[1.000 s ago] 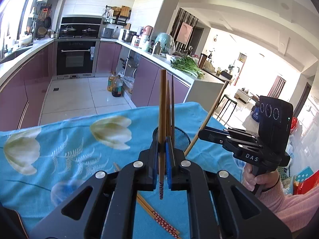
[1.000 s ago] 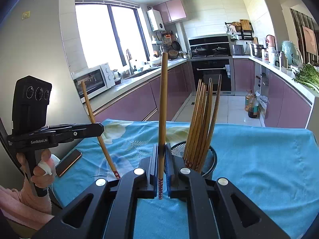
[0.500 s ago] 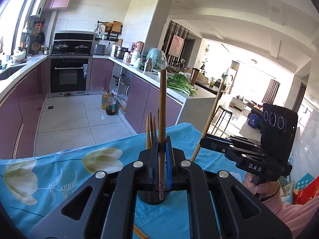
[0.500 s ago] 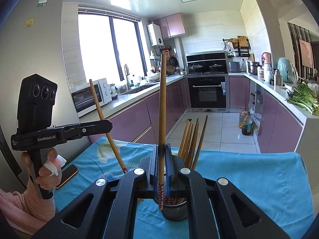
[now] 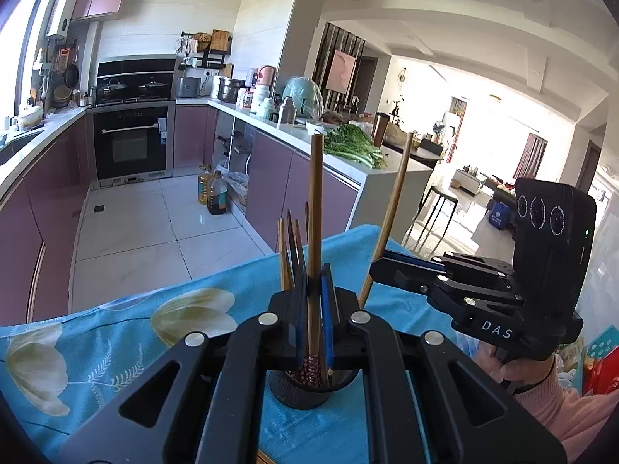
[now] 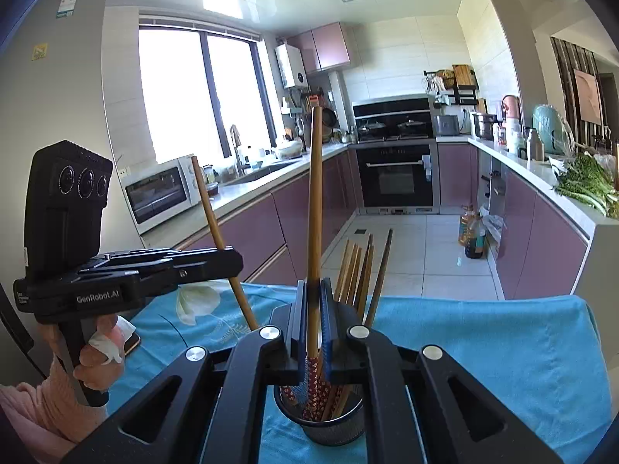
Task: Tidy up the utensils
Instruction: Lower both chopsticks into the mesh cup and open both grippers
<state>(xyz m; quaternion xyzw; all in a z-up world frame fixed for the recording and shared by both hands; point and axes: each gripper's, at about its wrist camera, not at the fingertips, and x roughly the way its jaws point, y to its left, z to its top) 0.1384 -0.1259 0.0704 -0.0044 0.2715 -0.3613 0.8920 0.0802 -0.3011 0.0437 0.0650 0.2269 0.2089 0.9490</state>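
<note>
Pinching one brown wooden chopstick (image 5: 315,208) upright, the left gripper (image 5: 314,309) hangs right above the dark mesh utensil cup (image 5: 305,390). The right gripper (image 6: 314,321) clamps a second brown chopstick (image 6: 314,201) over the same cup, patterned end lowest and apparently just inside the rim. Several chopsticks (image 6: 359,266) already stand in the cup, on the blue flower-print cloth (image 6: 503,348) over the tabletop, toward its far edge. I judge the sorting well along: these two remain to drop in. Whether more lie loose I cannot tell.
</note>
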